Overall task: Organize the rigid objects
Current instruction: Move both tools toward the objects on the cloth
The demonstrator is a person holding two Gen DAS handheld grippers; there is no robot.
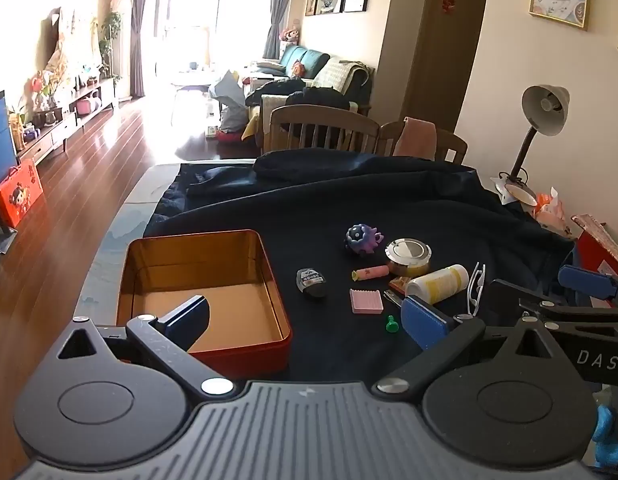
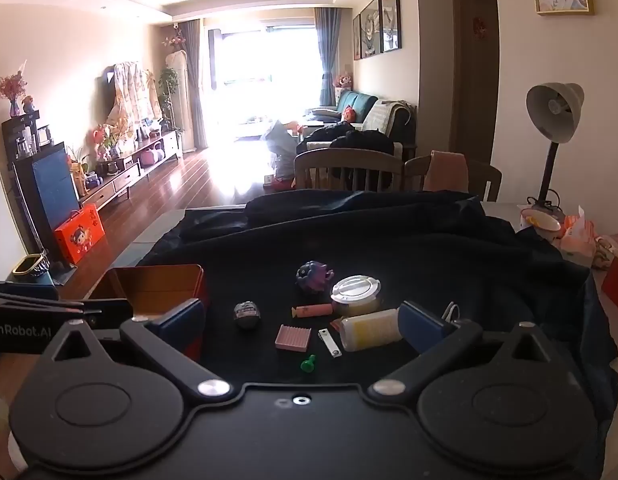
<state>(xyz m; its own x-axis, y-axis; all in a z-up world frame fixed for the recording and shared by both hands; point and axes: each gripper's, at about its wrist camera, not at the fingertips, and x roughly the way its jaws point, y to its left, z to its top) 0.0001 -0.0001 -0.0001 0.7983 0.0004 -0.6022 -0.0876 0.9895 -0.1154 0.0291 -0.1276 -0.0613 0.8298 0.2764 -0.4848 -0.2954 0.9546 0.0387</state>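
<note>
Red tin [image 1: 245, 354], perhaps ten small objects [image 2: 293, 338].

Red tin [image 1: 245, 354], gold inside; pink ridged block [image 1: 365, 301]; green pin [image 1: 391, 324].

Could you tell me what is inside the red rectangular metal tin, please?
The red rectangular metal tin shows only its bare gold floor and walls in the left wrist view. The left gripper, open, has one finger covering part of the floor, so that near corner cannot be checked.

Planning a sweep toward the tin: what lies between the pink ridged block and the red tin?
Only bare dark cloth between pink ridged block and red tin, in the left wrist view.
</note>
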